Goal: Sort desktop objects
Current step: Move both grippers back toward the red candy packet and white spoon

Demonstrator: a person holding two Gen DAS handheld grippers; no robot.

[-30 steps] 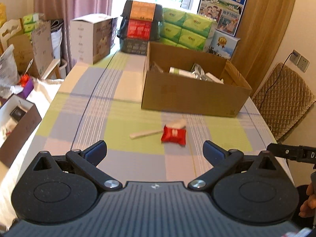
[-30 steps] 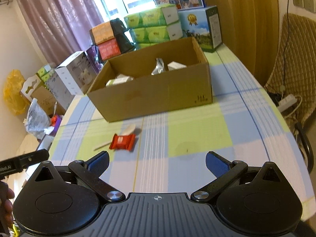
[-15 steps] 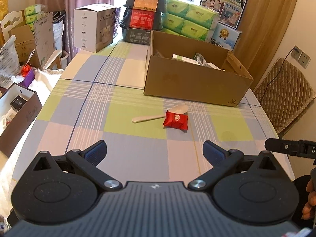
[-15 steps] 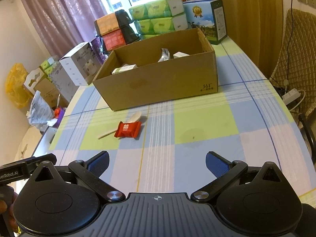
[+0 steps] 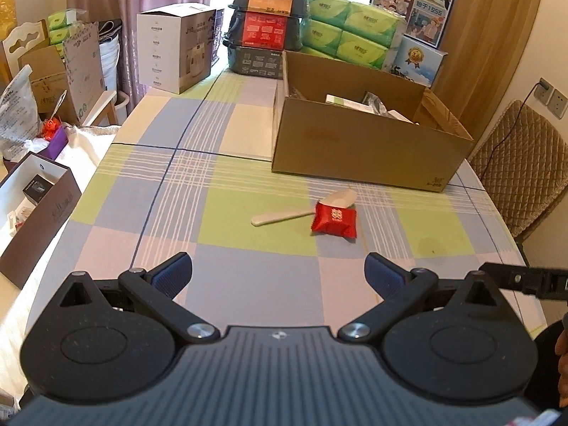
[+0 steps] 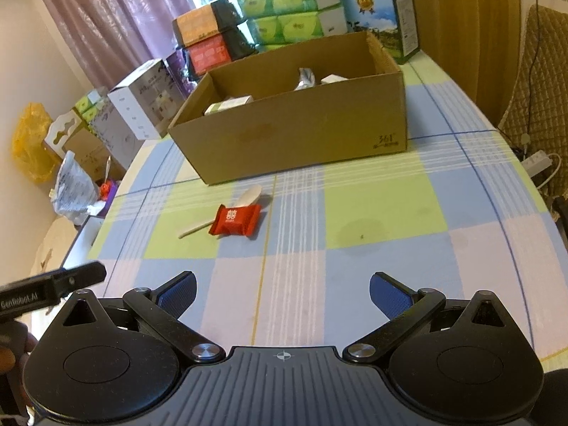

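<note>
A red snack packet [image 5: 334, 219] [image 6: 235, 219] lies on the checked tablecloth, partly over a pale plastic spoon [image 5: 284, 214] [image 6: 248, 193]. Behind them stands an open cardboard box [image 5: 365, 149] [image 6: 301, 135] holding several small items. My left gripper [image 5: 277, 271] is open and empty, well short of the packet. My right gripper [image 6: 282, 293] is also open and empty, with the packet ahead and to its left. Each view catches the other gripper's edge at its side.
Green tissue packs [image 5: 351, 41], stacked black containers [image 5: 268, 25] and a white carton [image 5: 177, 53] crowd the table's far end. A brown open box [image 5: 35, 206] sits beyond the left edge. A quilted chair [image 5: 522, 177] stands to the right.
Both grippers have tilted down and edged nearer the table; the packet and spoon sit lower and larger in both views. Neither object has moved, and both jaws stay apart.
</note>
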